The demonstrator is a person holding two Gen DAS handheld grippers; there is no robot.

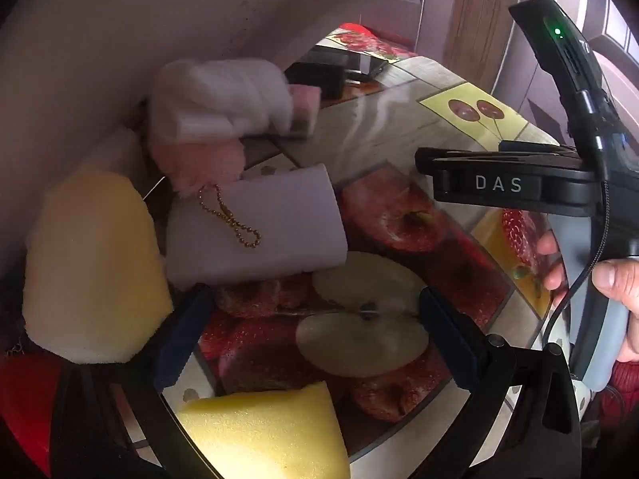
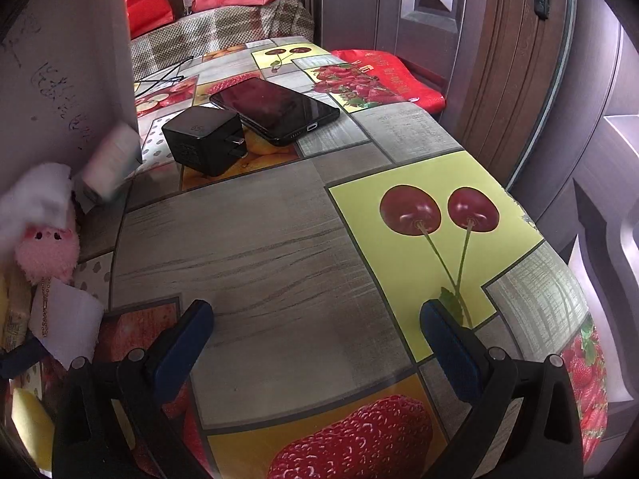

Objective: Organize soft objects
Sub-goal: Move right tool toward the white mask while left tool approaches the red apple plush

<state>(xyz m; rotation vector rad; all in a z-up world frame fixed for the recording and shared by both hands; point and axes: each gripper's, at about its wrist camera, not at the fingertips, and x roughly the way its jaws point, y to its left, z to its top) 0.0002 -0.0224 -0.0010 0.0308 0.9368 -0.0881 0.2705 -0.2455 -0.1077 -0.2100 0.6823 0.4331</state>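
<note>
Soft things lie bunched against the wall at the table's left. In the left wrist view I see a white fluffy toy [image 1: 223, 95], a pink plush keychain [image 1: 199, 159] with a gold bead chain, a white foam block [image 1: 255, 227], a yellow sponge [image 1: 92, 263] and another yellow sponge [image 1: 267, 435] near the camera. My left gripper [image 1: 311, 319] is open and empty over the tablecloth, just right of the pile. My right gripper [image 2: 315, 331] is open and empty over bare tablecloth; it also shows in the left wrist view [image 1: 499, 179]. The pink plush [image 2: 48, 251] sits far left in the right wrist view.
A black charger [image 2: 203, 139] and a dark phone [image 2: 275, 107] lie at the table's far end. The fruit-print tablecloth [image 2: 255, 231] covers the table. A wall runs along the left, a wooden door [image 2: 519, 80] stands to the right. Red bags [image 2: 383, 76] lie beyond.
</note>
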